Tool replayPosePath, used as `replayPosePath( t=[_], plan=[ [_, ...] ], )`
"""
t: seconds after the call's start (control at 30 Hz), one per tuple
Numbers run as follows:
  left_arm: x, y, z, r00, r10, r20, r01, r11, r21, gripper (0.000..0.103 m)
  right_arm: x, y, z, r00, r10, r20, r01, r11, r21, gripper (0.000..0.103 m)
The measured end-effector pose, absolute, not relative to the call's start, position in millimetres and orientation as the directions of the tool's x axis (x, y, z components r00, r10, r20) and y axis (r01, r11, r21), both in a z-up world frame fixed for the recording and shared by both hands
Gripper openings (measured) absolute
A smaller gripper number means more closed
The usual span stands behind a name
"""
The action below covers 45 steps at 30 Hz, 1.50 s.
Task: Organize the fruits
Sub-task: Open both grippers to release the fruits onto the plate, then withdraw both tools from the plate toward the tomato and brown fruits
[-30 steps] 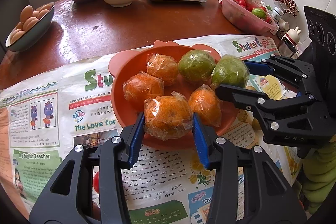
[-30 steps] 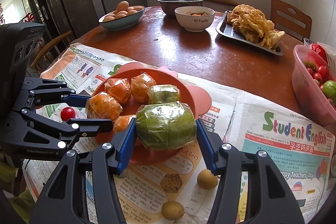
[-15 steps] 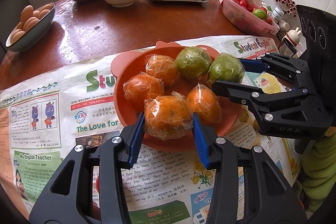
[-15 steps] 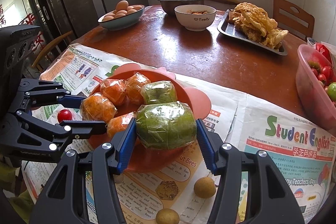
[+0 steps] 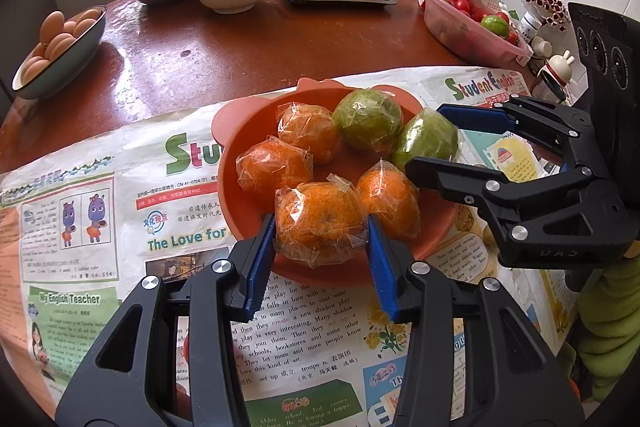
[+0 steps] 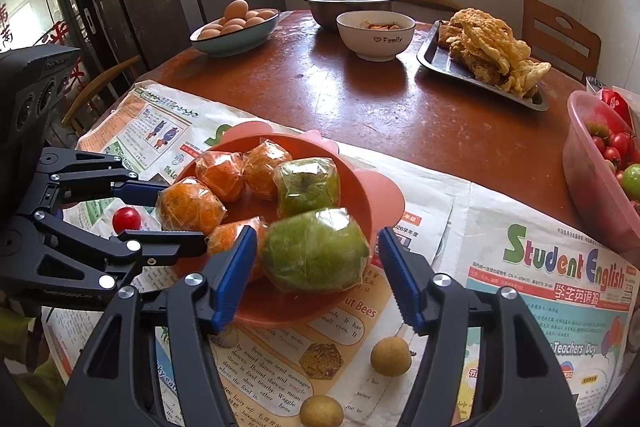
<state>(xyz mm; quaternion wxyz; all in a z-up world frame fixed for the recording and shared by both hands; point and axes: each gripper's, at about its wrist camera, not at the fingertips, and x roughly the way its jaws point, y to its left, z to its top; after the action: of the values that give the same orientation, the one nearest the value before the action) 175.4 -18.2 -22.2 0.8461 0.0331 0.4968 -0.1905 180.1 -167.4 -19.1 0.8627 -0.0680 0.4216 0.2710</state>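
1. Step in hand, as judged: placing wrapped fruit into the orange bowl [image 5: 240, 163] on the newspaper-covered counter [image 5: 224, 43]. Both hand-held grippers sit at the bowl's near rim.
2. Right hand-held gripper [image 6: 318, 267]: jaws have just been opening. The green wrapped fruit [image 6: 316, 251] lies between them at the bowl's edge; a gap shows at the right pad, and the left pad is close or just touching. Reads as a release.
3. Left hand-held gripper [image 5: 320, 247]: jaws narrow, both blue pads pressed on the wrapped orange [image 5: 320, 219], which sits low over the bowl's near rim beside another wrapped orange.
4. Next move calls for: backing the right hand-held gripper off without nudging the green fruit, which may roll off the rim; then loosening the left grip.
5. Loose on the newspaper: two small brown fruits [image 6: 390, 357], one cherry tomato [image 6: 127, 219].
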Motion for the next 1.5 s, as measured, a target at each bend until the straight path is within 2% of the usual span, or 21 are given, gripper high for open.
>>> replayPosePath(
  t=[0.5,1.07,1.5],
  plan=[
    [172.3,-17.7,-19.8,0.438,-0.283,-0.853,0.350,0.928,-0.128,0.036,168.9,-188.7,-7.2,0.553,0.375,-0.744,-0.464,0.880,0.099,0.072],
    [163.1,-15.9,-7.0,0.469,-0.284,-0.837,0.344,0.931,-0.123,0.036,156.2,-194.1,2.3,0.584,0.357,-0.729,-0.433,0.897,0.093,0.078],
    [149.9,-11.8,11.8,0.507,-0.290,-0.812,0.342,0.932,-0.119,0.049,141.6,-196.3,20.5,0.642,0.306,-0.703,-0.388,0.920,0.046,0.090]
  ],
)
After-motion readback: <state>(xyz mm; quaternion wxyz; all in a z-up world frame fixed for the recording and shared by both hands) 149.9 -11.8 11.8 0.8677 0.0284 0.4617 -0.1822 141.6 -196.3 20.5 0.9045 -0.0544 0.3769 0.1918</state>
